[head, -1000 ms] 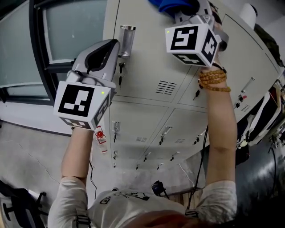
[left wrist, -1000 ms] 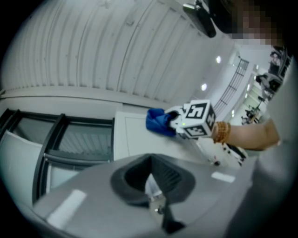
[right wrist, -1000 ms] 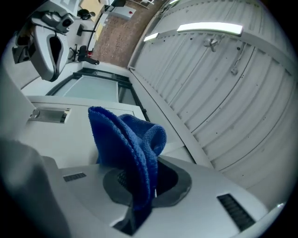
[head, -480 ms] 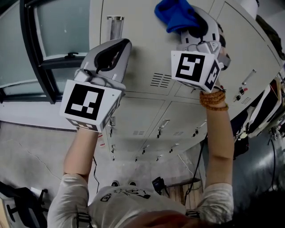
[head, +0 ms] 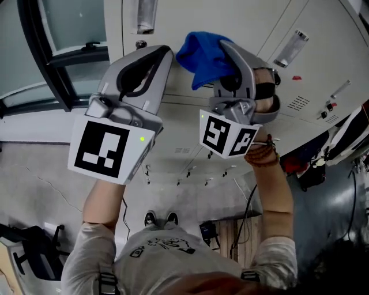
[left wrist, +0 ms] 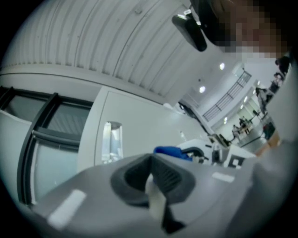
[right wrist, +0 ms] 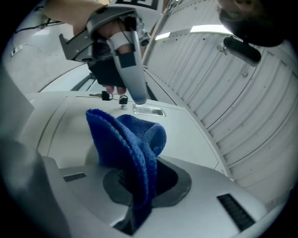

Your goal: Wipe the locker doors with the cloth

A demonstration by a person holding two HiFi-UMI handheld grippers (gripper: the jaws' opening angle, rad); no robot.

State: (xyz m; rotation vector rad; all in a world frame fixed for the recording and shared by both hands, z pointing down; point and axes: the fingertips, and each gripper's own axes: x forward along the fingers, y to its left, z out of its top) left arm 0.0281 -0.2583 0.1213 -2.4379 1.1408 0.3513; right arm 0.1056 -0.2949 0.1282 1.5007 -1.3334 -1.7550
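Both grippers had drawn closer together than a second before, and the blue cloth (head: 202,55), then cut off at the head view's top edge, showed whole. At far left stood a dark-framed window (head: 63,34). Next to it the left gripper (head: 163,53) pointed at the grey locker doors (head: 253,17), its jaws pressed together and empty. Just right of it, the cloth bunched up against the door; whether it touched could not be told. The right gripper (head: 229,47) was clamped on the cloth's lower fold, wrist beads (head: 262,155) beneath.
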